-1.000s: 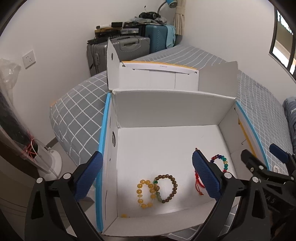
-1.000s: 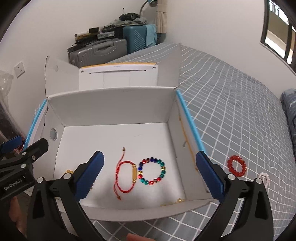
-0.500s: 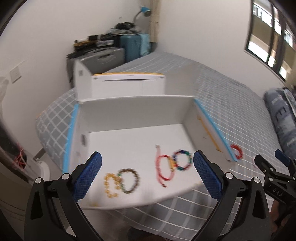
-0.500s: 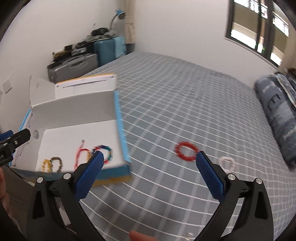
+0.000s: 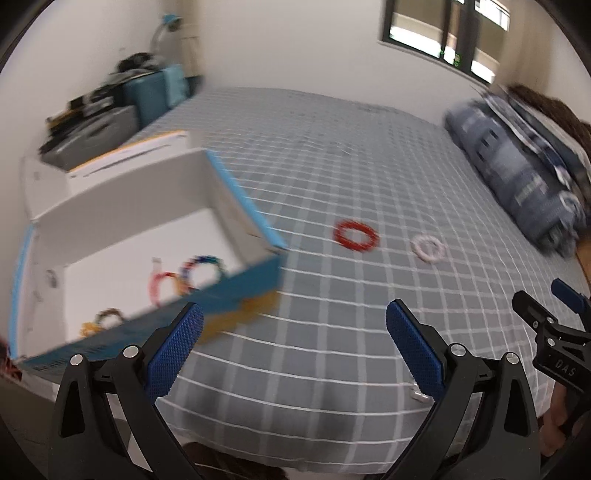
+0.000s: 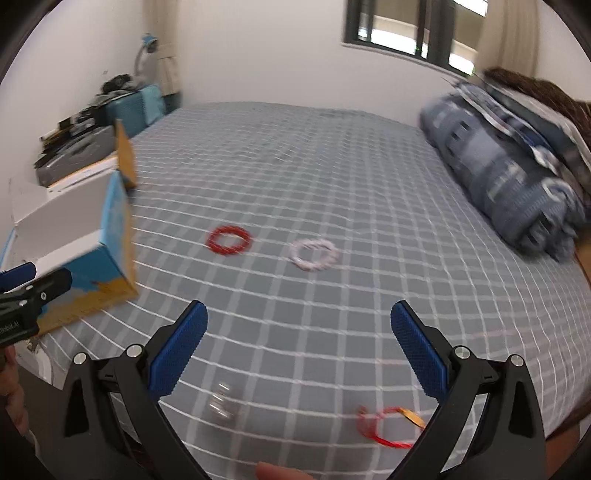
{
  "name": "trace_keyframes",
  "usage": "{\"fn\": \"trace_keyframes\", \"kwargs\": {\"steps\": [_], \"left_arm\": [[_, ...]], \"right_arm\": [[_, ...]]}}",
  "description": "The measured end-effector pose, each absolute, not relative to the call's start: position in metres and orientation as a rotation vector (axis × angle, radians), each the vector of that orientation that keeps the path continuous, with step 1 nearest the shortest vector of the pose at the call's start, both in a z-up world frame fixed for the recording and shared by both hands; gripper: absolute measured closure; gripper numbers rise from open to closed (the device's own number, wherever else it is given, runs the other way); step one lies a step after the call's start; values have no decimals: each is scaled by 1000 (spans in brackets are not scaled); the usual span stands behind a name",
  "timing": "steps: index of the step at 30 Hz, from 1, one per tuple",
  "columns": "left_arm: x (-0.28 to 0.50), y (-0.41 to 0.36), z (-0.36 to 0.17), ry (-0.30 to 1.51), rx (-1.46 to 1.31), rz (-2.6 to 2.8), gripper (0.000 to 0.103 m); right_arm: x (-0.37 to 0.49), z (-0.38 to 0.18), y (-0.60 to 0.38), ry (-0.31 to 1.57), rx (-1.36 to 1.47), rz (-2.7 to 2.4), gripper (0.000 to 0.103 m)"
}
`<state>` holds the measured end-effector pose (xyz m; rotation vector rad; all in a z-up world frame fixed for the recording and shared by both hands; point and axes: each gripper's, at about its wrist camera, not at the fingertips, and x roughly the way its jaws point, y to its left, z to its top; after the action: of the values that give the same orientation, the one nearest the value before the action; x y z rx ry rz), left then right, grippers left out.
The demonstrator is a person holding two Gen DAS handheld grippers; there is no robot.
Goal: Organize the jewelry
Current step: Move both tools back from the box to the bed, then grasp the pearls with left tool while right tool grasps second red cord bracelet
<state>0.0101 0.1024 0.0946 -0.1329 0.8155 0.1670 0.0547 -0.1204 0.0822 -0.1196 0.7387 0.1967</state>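
Observation:
A red bead bracelet (image 5: 356, 235) (image 6: 229, 240) and a white bead bracelet (image 5: 427, 249) (image 6: 314, 254) lie on the grey checked bed. A red cord bracelet with a gold bar (image 6: 388, 424) and a small clear piece (image 6: 221, 404) lie near the bed's front edge. The open white box (image 5: 122, 206) (image 6: 74, 221) at the left holds several bracelets, among them a multicoloured one (image 5: 203, 271). My left gripper (image 5: 294, 343) is open and empty above the bed, right of the box. My right gripper (image 6: 299, 343) is open and empty, short of the red and white bracelets.
A folded blue quilt (image 6: 517, 177) lies at the right of the bed. Suitcases and clutter (image 5: 110, 110) stand against the back wall behind the box. A window (image 6: 406, 33) is in the far wall. The bed's front edge (image 5: 258, 454) is just below the grippers.
Both grippers have swung right, away from the box interior and out over the bed. The red and white bracelets now sit ahead of them. Both stay open.

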Motion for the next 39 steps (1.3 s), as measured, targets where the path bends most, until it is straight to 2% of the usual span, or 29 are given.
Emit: {"fn": "trace_keyframes", "kwargs": {"steps": [11,20,29,33,39], "left_arm": [[26,14,28,924,-63,23,6],[39,-10,-33,1010,-83,-35,6],[41,-18,-50,1020,-40,-27,7],[40,-18,-50,1042,-24,-23,25],[36,-17,-47,1054,-17,-26,60]], "right_arm": [[38,11,-204,833,-54,92,7],[40,-47,-235,908,40,79,7],[38,-71,-235,950,12,93,7],[37,-73,-232,950,-9,93,9],[36,-72,-232,954,-16,96,29]]}}
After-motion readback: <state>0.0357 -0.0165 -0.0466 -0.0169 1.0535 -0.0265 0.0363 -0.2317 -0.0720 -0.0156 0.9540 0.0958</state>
